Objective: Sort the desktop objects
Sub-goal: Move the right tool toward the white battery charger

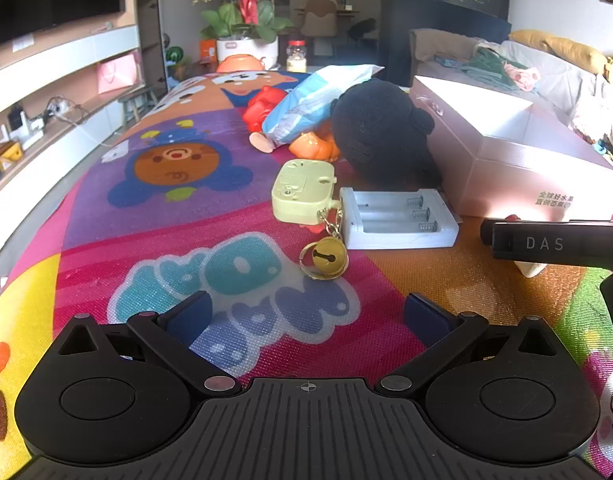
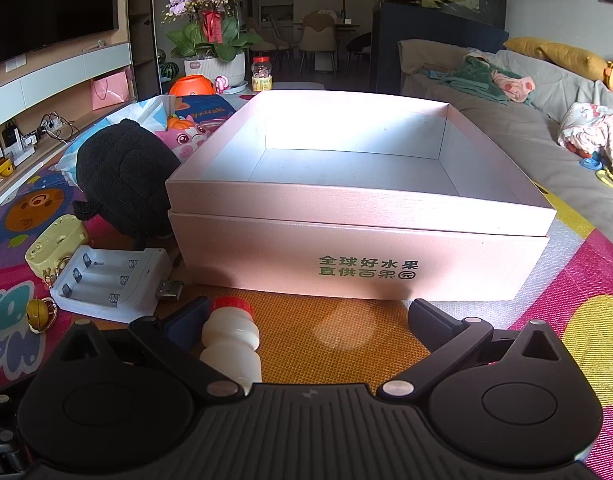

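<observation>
- Both hand-held grippers hang spread wide over a cartoon-print play mat [image 1: 154,216], angled down toward it, neither holding anything.
- The left gripper [image 1: 306,316] faces a loose cluster near the mat's middle: a pale-yellow plastic case [image 1: 302,192] on a keychain with a brass bell [image 1: 324,260], touching the white battery charger [image 1: 398,220] beside it.
- The right gripper [image 2: 308,316] faces the open pink box [image 2: 358,216], which stands along the mat's right edge with nothing visible inside, the likely place for the sorted items.
- A small white drink bottle with a red cap [image 2: 231,336] lies between the right gripper's jaws, close against the left finger [image 2: 188,320]; the pads do not appear to press on it.
- The bottle looks light, stiff and smooth, apt to roll or slip; a hold across its narrowed waist seems safest.
- The charger appears rigid and light, best taken across its short sides, clear of the USB plug [image 2: 169,290].
- Behind, a black plush toy [image 2: 124,178] leans on the box's left wall; soft, it should yield to any squeeze.
- The bell and chain would trail if the yellow case is lifted.
</observation>
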The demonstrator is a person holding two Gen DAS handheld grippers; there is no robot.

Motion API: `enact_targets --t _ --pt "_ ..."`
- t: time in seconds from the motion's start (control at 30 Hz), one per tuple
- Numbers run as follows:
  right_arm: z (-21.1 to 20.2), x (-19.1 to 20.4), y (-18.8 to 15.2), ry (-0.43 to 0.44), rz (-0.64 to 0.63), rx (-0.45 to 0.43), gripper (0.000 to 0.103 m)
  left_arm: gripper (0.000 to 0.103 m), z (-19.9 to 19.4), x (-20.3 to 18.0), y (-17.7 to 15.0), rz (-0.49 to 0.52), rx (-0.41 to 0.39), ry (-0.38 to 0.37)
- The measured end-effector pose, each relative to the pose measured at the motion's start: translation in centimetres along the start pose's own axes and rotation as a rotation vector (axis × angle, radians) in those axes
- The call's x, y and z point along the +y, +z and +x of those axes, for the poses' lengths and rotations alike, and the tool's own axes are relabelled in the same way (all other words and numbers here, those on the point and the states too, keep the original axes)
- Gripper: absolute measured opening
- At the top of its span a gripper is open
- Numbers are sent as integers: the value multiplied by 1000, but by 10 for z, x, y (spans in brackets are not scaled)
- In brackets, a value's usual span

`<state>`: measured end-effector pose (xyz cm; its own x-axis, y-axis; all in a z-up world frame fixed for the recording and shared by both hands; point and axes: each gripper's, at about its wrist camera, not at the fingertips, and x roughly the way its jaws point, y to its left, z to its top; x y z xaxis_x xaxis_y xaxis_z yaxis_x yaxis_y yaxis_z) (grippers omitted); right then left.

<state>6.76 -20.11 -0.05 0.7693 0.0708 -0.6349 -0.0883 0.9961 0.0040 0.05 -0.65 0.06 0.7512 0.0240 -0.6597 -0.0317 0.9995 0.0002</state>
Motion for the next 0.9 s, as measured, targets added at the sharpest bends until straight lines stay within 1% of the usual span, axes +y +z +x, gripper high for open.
enact_targets --t 0.2,0.9 --pt "-3 0 -5 2 -2 -1 103 103 0 0 0 0 0 0" --pt "-3 0 -5 3 -3 -1 103 103 -1 1 0 -1 -1 -1"
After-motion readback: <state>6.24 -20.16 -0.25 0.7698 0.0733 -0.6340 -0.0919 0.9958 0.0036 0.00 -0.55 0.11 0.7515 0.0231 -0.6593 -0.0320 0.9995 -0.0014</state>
